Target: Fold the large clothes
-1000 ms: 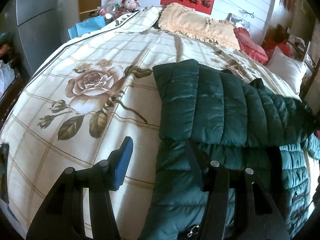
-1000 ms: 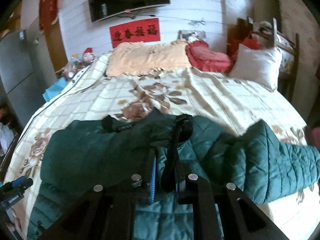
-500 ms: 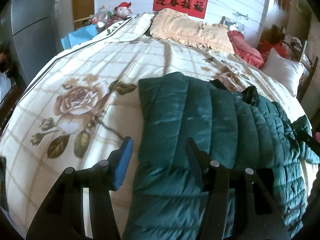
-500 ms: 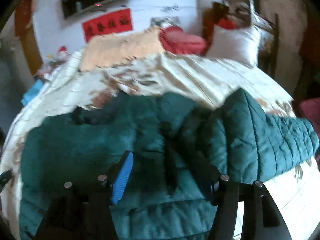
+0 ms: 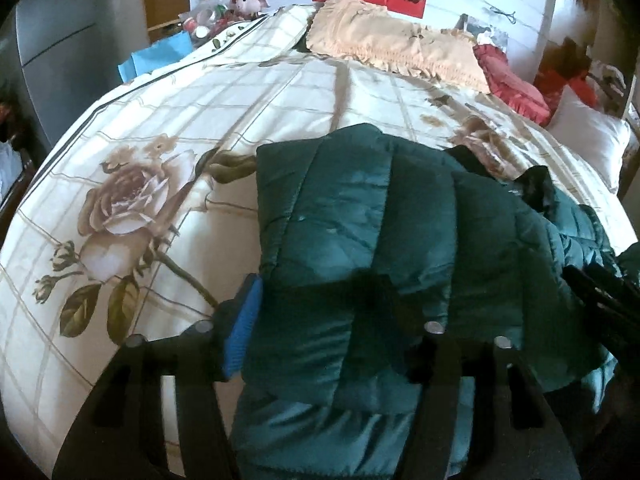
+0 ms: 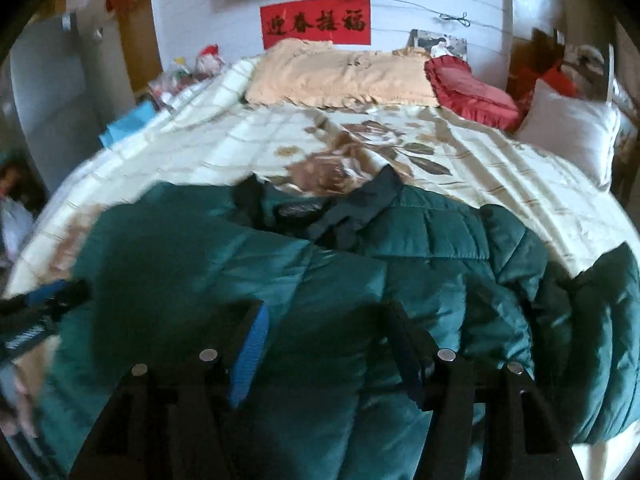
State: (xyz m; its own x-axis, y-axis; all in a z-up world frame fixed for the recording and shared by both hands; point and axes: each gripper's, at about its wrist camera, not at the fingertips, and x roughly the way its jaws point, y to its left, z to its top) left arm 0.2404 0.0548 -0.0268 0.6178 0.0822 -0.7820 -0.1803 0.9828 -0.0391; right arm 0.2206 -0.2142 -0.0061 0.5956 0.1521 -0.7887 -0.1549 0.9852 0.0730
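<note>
The green quilted jacket (image 6: 360, 300) lies across the near part of the floral bedspread (image 5: 160, 128), one sleeve folded over its body, the other (image 6: 604, 340) still spread toward the bedspread's right edge. Judged step: mid-fold, between grasps; next move calls for bringing that sleeve in. Left gripper (image 5: 316, 312) has just opened wider, padding between its fingers, unpinched. Right gripper (image 6: 328, 340) stands parted above the jacket, holding nothing.
</note>
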